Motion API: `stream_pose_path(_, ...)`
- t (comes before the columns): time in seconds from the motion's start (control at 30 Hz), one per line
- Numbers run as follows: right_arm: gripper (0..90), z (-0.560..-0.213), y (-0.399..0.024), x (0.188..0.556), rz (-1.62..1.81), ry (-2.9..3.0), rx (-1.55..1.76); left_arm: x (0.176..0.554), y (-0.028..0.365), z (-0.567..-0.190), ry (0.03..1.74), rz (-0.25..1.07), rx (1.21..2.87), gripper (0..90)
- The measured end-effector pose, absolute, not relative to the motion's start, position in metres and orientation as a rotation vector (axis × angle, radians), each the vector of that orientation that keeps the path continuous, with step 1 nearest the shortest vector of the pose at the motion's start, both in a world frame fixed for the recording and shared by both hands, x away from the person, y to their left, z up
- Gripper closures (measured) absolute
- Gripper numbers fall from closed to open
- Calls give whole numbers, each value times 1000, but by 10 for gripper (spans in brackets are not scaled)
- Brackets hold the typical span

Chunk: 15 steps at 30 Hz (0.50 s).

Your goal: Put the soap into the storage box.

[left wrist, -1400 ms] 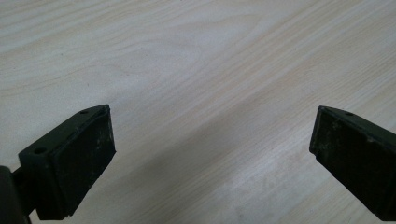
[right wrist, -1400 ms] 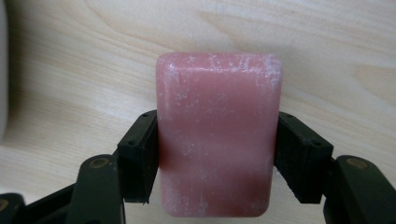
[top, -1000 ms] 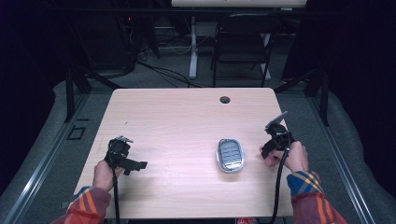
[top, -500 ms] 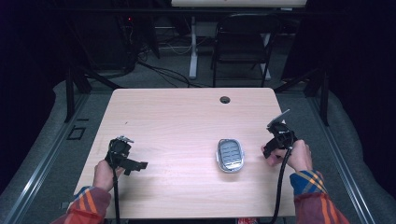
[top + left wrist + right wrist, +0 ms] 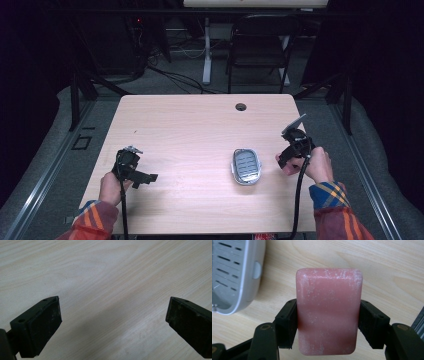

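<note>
A pink bar of soap (image 5: 329, 310) stands between the two black jaws of my right gripper (image 5: 329, 322), which is shut on its sides. To its left lies a grey-white slotted soap dish (image 5: 232, 272) on the wood. In the high view the dish (image 5: 246, 166) sits right of the table's middle, and the right gripper (image 5: 295, 147) hovers just to its right, near the table's edge. My left gripper (image 5: 131, 167) is low over the front left of the table. Its jaws stand wide apart over bare wood (image 5: 113, 325), so it is open with nothing in it.
The light wooden table (image 5: 190, 125) has a round cable hole (image 5: 241, 107) near its far edge. A dark chair (image 5: 260, 45) and floor cables lie beyond the table. The table's right edge (image 5: 419, 320) is close to the right gripper.
</note>
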State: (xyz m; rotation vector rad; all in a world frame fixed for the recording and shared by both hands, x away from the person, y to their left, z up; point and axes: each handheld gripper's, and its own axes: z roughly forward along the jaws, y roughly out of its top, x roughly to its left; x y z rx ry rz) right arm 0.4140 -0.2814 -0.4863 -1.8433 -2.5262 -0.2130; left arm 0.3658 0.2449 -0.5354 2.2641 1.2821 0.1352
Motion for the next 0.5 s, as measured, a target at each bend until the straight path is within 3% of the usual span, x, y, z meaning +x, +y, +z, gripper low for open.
stream_pose_path(0.5, 372, -474, -265, 415, -238, -2545, -1802, 367, 246, -537, 1286, 122, 2263, 2)
